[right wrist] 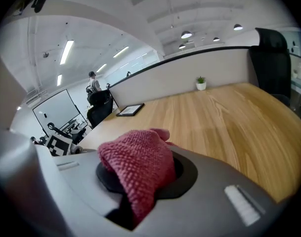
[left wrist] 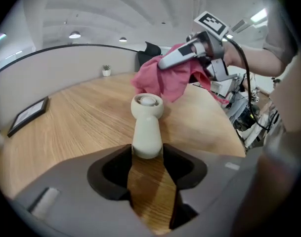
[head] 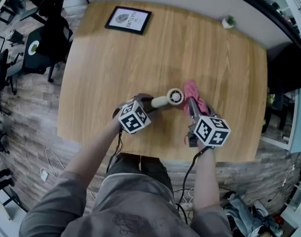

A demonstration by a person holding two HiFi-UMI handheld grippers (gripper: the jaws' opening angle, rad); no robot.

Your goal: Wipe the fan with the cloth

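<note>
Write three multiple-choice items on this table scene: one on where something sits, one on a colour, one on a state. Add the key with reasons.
1. Where on the light wooden table is the black-framed picture?
A. By the far edge, on the person's left
B. At the near edge, by the person's body
C. In the middle

2. What colour is the knitted cloth in the right gripper?
A. Blue
B. Pinkish red
C. White

3. What is the state of the left gripper?
A. Open and empty
B. Shut on the handle of the cream handheld fan
C. Shut on a cup

Key:
1 A: the head view shows it at the table's far left, away from both grippers.
2 B: both gripper views show that colour.
3 B: its own view shows the jaws against the handle's end.
</note>
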